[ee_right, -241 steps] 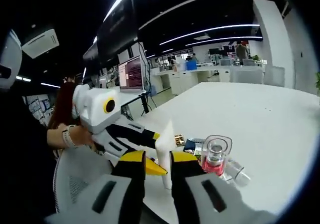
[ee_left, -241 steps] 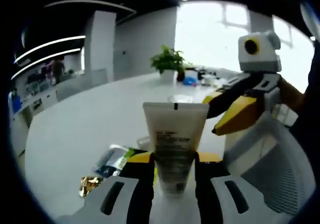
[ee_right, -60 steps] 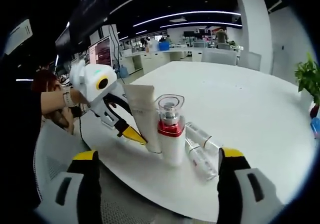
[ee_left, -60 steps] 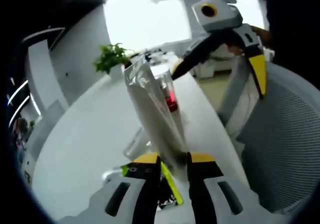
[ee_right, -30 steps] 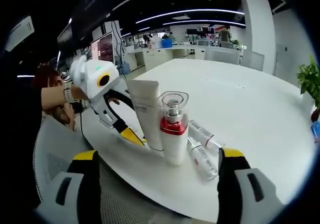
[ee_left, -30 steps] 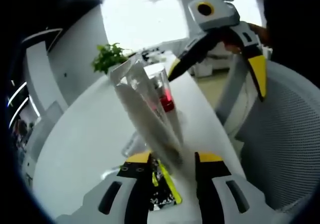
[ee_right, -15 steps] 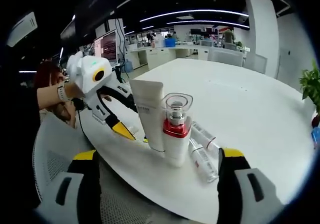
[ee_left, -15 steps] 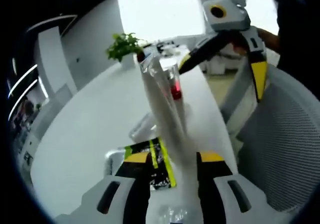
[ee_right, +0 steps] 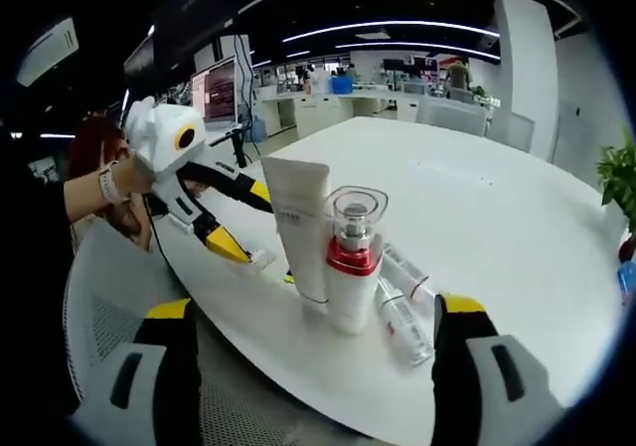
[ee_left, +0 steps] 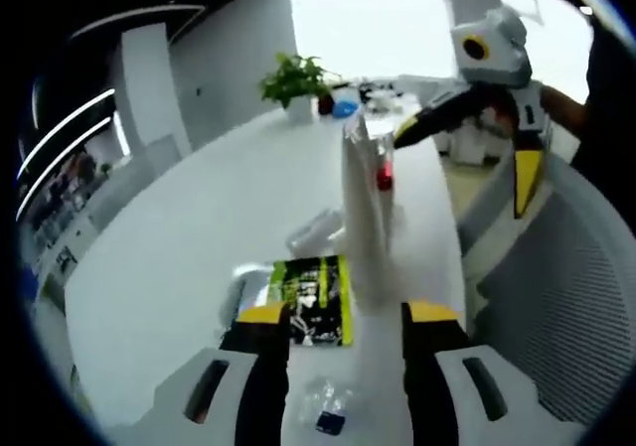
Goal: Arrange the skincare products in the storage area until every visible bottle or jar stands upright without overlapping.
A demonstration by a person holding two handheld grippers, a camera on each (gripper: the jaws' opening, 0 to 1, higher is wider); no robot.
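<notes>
In the left gripper view the white tube stands on end and hides most of the red-collared pump bottle behind it, while a small item by the near jaw bases is too blurred to name. In the right gripper view tube and bottle stand upright side by side near the round white table's edge, two clear bottles lying just beside them, a mesh chair below the edge and bare tabletop beyond. The left gripper hovers spread wide near the tube holding nothing, over a green-and-black sachet; the right gripper is likewise wide apart and empty, in an open-plan office with ceiling light strips.
</notes>
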